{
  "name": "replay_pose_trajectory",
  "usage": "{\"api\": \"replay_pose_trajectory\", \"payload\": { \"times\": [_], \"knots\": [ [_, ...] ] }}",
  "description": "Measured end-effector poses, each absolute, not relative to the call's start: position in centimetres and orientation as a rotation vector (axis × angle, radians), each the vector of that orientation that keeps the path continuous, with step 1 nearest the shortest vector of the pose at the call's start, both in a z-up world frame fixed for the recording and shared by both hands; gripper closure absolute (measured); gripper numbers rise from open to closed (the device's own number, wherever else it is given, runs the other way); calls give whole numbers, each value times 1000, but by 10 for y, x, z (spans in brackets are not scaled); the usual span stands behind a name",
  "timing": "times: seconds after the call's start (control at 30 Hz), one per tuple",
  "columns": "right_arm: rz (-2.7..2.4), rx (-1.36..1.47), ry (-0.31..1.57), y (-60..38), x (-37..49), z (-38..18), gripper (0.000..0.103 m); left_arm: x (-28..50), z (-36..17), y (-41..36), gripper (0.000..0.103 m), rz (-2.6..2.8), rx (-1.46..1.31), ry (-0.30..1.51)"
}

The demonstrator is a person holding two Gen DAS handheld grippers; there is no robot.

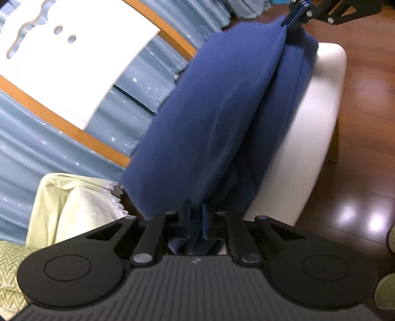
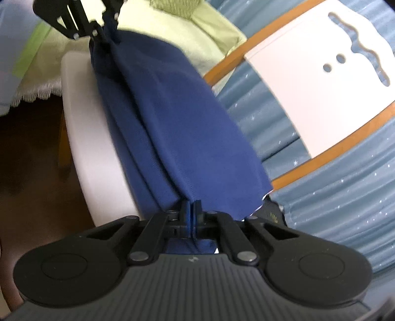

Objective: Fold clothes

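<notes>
A dark blue garment lies draped over a white padded stool, stretched between my two grippers. In the left wrist view my left gripper is shut on one end of the blue cloth, a fold of it bunched between the pads. At the top right of that view the right gripper pinches the far end. In the right wrist view my right gripper is shut on the blue garment, and the left gripper grips the opposite end beside the stool.
A pale yellow-green fringed cloth lies beside the stool, also seen in the right wrist view. Blue starred curtains and a white chair back with an orange wooden frame stand behind. Glossy wooden floor surrounds the stool.
</notes>
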State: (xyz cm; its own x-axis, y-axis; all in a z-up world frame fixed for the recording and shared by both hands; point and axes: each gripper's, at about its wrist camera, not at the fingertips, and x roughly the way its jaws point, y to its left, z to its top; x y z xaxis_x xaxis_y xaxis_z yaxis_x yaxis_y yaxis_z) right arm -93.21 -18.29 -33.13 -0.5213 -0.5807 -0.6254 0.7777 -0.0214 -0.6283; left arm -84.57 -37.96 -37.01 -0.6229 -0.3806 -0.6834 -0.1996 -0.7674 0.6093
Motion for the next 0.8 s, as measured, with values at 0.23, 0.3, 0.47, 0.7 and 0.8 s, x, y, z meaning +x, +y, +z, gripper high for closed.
{"api": "replay_pose_trajectory", "payload": {
  "times": [0.23,0.3,0.47,0.7,0.8],
  "knots": [
    [-1758,141,1212,-162,-921,-313,103,-822,-377,-364,100,-2509,1189,-1188],
    [-1738,162,1229,-160,-923,-327,103,-815,-395,-358,101,-2490,1230,-1250],
    [-1690,215,1266,-168,-929,-367,103,-816,-416,-360,103,-2469,1330,-1204],
    [-1677,306,1288,-172,-931,-361,103,-802,-386,-363,103,-2528,1337,-1139],
    [-1696,254,1275,-164,-920,-344,88,-809,-361,-363,91,-2581,1270,-1120]
  ]
}}
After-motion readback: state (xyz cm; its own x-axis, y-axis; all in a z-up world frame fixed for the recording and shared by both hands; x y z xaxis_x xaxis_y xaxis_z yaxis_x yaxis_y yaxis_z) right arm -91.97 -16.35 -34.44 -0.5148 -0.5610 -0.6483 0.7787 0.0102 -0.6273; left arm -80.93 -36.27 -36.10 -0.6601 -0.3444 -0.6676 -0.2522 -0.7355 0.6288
